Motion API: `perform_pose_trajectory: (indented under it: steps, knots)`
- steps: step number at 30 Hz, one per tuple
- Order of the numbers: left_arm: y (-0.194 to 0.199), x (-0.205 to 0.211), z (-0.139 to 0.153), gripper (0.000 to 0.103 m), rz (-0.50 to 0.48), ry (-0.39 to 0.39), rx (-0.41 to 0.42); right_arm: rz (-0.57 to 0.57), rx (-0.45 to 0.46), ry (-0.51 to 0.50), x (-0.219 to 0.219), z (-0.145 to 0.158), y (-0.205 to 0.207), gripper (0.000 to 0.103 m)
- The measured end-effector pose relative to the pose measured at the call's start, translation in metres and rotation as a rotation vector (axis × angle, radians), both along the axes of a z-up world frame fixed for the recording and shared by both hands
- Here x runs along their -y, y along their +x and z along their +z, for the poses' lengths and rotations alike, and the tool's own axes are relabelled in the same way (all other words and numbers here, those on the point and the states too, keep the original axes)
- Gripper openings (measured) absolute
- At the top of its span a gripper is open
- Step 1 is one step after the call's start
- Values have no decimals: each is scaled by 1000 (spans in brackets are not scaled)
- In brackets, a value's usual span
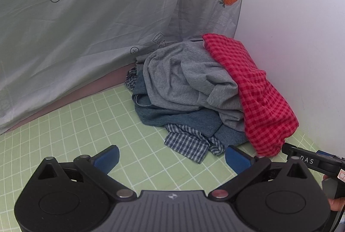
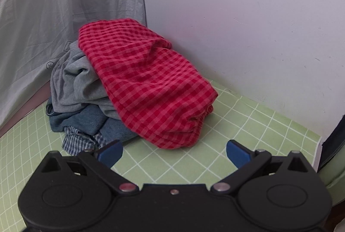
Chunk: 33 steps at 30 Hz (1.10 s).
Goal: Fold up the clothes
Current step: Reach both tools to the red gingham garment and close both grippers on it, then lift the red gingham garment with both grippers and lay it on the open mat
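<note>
A: Both tools low over the green grid surface (image 2: 172, 163). Left tool (image 1: 171, 156) fingers apart, empty; right tool (image 2: 174, 151) likewise, prob. lining up a grab.
B: Beyond, red check cloth (image 2: 148, 81) tops the pile: grey top (image 1: 185, 83), denim (image 1: 179, 117), blue plaid (image 1: 185, 143), in the wall corner.

Pale white wall (image 2: 248, 27), grey carrot-print sheet (image 1: 97, 16) hanging at left, green gridded mat (image 2: 248, 124) underneath
</note>
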<state>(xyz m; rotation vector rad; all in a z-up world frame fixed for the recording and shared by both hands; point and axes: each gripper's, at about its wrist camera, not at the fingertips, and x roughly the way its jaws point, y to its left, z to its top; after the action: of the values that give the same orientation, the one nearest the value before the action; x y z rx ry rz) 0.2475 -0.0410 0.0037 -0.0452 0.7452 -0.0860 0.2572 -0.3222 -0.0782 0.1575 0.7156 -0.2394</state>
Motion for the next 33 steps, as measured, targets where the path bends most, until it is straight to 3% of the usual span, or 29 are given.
perform_pose_trajectory:
  steps: [4,10,14,16,18,21,24,33]
  knots:
    - [68,-11,8,101,-45,-33,27,-79,3,11,20,-5,47,103]
    - [158,2,12,87,-157,-117,43,-160,-22,31,38,-18,109,102]
    - [199,21,7,71,-250,-137,46,-164,-33,71,42,-26,124,80]
    - [217,30,-4,52,-283,-144,29,-151,-38,75,41,-29,126,68]
    - [224,38,-11,4,-280,-135,14,-127,-40,66,38,-30,127,48]
    - [220,38,-12,1,-283,-136,33,-122,-32,40,31,-29,119,22]
    - [207,30,-4,1,-292,-137,54,-112,-15,32,24,-24,106,4]
    - [131,-7,38,0,-183,-166,115,-10,109,11,-10,18,53,1]
